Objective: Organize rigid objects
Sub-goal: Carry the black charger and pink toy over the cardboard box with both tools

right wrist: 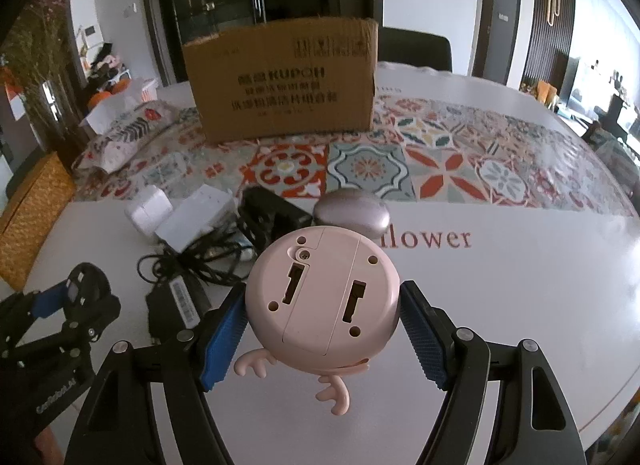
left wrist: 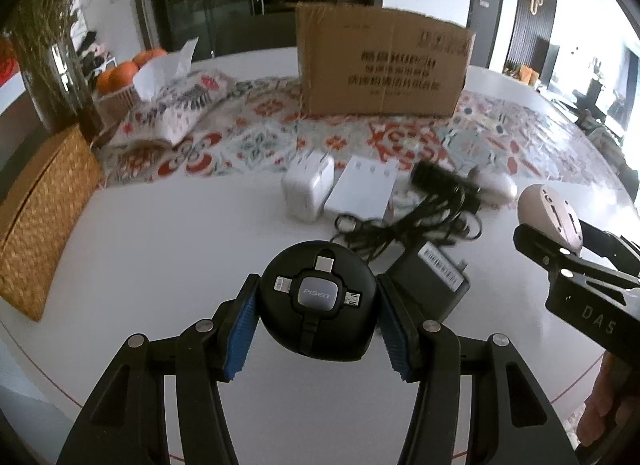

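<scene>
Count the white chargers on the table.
2. A cube charger with its prongs up, and a flat white charger touching its right side, both left of the black cable tangle. More may hide under the cables.

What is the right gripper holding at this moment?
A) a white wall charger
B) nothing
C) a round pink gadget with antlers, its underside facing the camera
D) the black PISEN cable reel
C: in the right wrist view the right gripper is shut on the round pink gadget, its blue pads against both sides, while the left gripper holds the black PISEN cable reel.
</scene>
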Available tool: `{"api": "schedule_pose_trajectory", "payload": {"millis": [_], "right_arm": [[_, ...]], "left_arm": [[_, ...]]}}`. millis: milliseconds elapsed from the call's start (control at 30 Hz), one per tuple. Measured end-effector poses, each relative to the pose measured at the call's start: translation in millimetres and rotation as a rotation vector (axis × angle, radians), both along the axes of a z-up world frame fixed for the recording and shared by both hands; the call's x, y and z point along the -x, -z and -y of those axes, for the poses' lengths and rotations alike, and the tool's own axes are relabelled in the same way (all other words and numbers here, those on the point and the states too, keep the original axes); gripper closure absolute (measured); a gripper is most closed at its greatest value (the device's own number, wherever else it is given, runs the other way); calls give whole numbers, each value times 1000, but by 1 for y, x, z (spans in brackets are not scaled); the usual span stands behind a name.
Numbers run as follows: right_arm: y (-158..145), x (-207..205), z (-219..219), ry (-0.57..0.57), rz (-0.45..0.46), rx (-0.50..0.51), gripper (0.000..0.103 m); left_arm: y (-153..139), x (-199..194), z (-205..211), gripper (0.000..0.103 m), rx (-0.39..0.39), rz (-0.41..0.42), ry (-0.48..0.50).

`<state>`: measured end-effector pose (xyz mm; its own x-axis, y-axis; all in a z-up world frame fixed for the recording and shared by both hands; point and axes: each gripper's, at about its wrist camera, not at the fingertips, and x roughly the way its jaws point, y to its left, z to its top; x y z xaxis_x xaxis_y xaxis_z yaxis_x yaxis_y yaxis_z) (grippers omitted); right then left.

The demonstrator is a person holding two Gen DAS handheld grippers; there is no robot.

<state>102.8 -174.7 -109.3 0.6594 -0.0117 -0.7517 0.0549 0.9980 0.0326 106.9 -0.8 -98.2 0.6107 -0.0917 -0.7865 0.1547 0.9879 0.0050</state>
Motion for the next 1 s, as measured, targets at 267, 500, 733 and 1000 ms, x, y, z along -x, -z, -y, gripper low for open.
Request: {"api": "schedule_pose_trajectory", "payload": {"millis": [267, 500, 733, 1000], "right_arm": [[-25, -2, 0, -16, 74, 8, 28], [-51, -12, 0, -28, 144, 3, 28], [-73, -29, 3, -29, 188, -19, 28], [-91, -54, 9, -26, 223, -24, 28]], "left_arm": [[-26, -11, 4, 48, 2, 85, 37], [-51, -28, 8, 48, 29, 147, 58], [-75, -50, 15, 48, 39, 206, 70], [-99, -78, 24, 48, 6, 278, 80]]}}
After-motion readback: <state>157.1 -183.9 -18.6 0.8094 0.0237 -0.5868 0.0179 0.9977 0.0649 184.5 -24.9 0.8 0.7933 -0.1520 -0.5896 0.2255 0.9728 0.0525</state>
